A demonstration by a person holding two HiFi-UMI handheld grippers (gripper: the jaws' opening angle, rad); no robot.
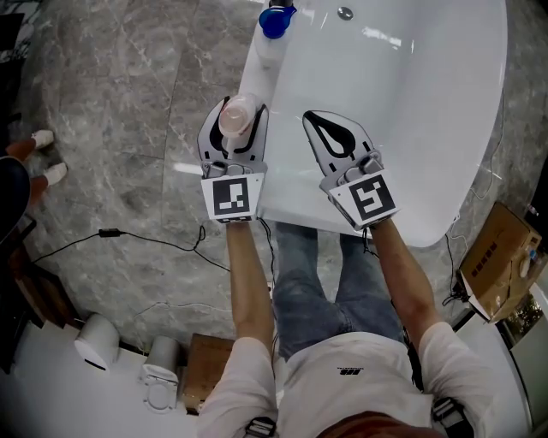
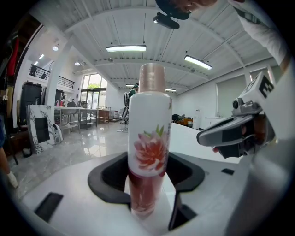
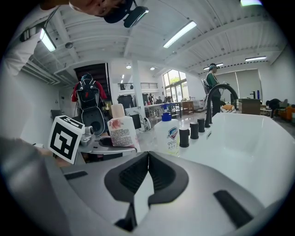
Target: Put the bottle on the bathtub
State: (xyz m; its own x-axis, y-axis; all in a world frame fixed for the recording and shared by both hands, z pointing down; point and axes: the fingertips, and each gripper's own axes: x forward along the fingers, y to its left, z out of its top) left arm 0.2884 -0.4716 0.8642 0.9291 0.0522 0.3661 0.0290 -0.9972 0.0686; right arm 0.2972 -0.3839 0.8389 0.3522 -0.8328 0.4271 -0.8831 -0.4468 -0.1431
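Observation:
A white bottle (image 1: 238, 115) with a pink cap and a red flower print stands upright at the left rim of the white bathtub (image 1: 385, 128). My left gripper (image 1: 240, 107) reaches around it with its jaws on either side. In the left gripper view the bottle (image 2: 150, 138) leans against the left pad, and a thin white gap shows before the right pad. My right gripper (image 1: 310, 115) hovers over the tub's basin to the right, shut and empty. Its tips (image 3: 148, 154) meet in its own view, where the bottle (image 3: 120, 129) shows at the left.
A blue-capped soap bottle (image 1: 276, 21) stands further along the same rim, beside black knobs (image 3: 193, 131) and a tall faucet (image 3: 216, 99). On the marble floor lie a black cable (image 1: 145, 244) and a cardboard box (image 1: 492, 265). A bystander's shoes (image 1: 43, 154) are at the left.

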